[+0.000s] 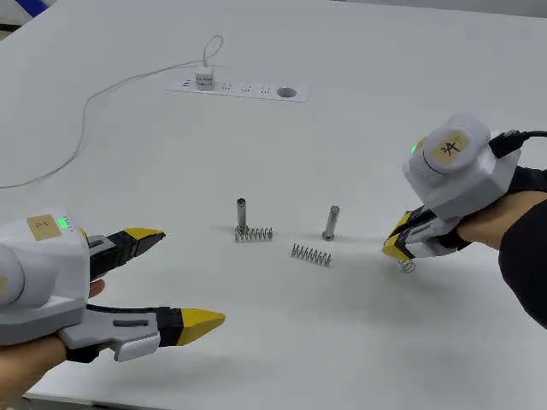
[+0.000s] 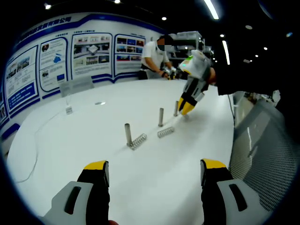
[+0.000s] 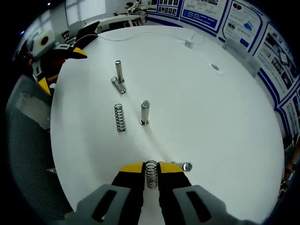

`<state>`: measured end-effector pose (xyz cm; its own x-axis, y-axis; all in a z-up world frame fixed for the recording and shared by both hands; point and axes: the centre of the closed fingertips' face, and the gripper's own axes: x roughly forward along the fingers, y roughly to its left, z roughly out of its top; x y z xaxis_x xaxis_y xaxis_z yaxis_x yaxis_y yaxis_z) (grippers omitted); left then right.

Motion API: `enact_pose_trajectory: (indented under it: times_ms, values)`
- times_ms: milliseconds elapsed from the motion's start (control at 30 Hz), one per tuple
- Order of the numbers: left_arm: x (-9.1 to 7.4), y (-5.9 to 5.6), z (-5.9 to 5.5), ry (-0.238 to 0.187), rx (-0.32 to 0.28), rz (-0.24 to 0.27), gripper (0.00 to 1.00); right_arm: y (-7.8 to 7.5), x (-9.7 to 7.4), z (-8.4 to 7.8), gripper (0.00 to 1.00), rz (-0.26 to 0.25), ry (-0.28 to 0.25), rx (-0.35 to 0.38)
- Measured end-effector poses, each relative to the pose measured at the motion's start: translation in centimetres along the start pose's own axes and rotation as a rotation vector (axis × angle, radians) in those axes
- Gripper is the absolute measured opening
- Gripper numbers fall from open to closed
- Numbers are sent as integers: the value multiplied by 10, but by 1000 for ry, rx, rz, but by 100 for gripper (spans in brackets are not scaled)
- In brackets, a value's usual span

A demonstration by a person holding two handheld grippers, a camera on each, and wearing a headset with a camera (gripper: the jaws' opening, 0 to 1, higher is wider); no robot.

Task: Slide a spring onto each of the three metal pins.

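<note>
The right gripper (image 3: 151,165) is pinched almost closed on a spring (image 3: 151,176), its long axis running along the jaws, down toward the table (image 1: 359,128). The nearest pin (image 3: 186,166) stands upright just beside that jaw tip, so this hand is closer. The left gripper (image 1: 190,275) gapes wide, empty, near the front edge, well apart from that pin.

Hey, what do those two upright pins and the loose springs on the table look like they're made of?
The pins look like bare metal, probably steel: smooth grey shafts with bright glints. The springs look like thin steel wire: silvery open coils. The table is matte white, perhaps laminate or painted board; the look leaves that open.
</note>
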<state>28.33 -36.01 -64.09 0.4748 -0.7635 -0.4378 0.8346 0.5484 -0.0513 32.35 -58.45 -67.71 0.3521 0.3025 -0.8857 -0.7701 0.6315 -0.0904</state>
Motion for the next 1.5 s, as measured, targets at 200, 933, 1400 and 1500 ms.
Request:
enact_pose_trajectory:
  times_ms: [200, 933, 1400, 1500]
  values:
    - [0, 0, 1, 2, 4, -1, 82, -3, -2, -2, 12, -10, -16, 17]
    - [0, -2, 4, 9, 19, -9, 82, -17, -52, 32, 12, -53, -270, 152]
    - [0, -2, 6, 4, 21, -5, 82, -45, -74, 43, 12, -165, -444, 234]
    - [-1, -1, 6, 5, 20, -3, 82, -48, -75, 43, 12, -180, -472, 252]
